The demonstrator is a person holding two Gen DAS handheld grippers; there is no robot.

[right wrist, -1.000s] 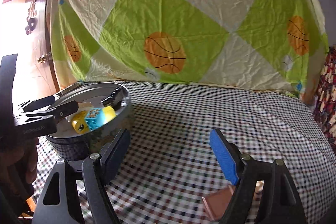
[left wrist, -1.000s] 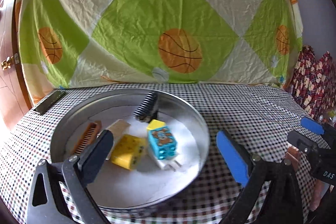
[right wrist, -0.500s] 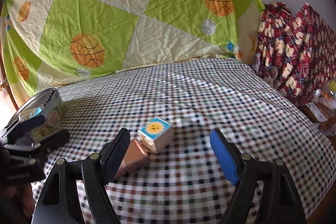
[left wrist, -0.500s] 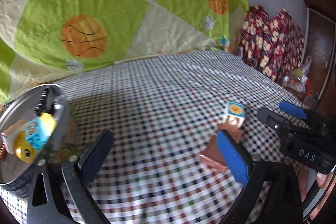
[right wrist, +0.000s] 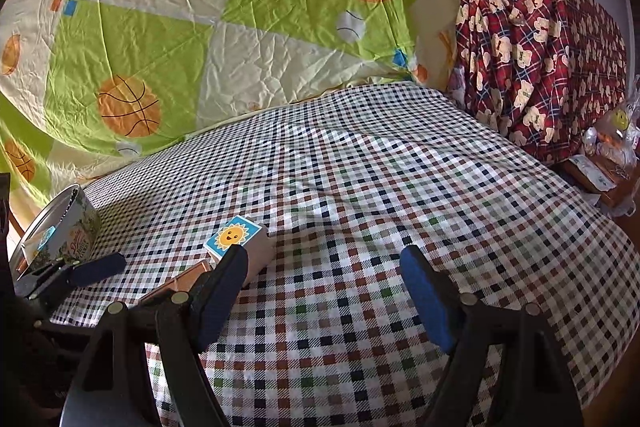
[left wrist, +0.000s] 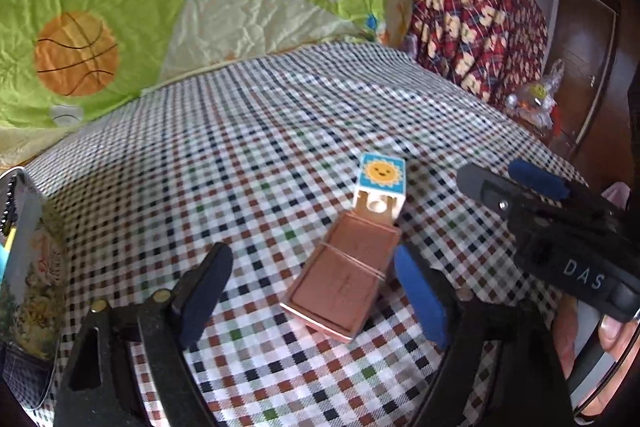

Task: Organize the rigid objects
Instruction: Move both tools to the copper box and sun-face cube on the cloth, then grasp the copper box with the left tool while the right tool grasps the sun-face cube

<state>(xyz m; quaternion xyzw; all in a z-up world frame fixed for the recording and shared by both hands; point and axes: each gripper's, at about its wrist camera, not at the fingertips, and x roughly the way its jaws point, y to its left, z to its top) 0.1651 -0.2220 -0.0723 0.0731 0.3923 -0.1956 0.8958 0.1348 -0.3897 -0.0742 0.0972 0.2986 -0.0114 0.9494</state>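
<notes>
Two grippers: both jaw sets stand apart, neither has hold of anything.
Left gripper [left wrist: 312, 287]: jaws closing; the case lies between them toward the blue pad, no pad seen pressing on it.
Right gripper [right wrist: 324, 291]: jaws wide, only tablecloth between them; its dark finger covers a corner of the block.
Landmark: pink case [left wrist: 346, 283], flat on the checked tablecloth [left wrist: 248, 155].
Case axis: long axis runs from the near edge up and right toward the block; open face up, an elastic band across its middle.
Block [left wrist: 380, 187]: touching the far short end of the case; sun picture on top, hollow underside facing the case.
Tin [right wrist: 60, 227]: well to the left of the case, round, some items already inside.
Step (judged): left gripper settling on the case for pick-up; case and block not yet in the tin.
Next move (judged): shift so the case sits centred, pads on its long sides, before the squeeze; otherwise it may skid into the block.
</notes>
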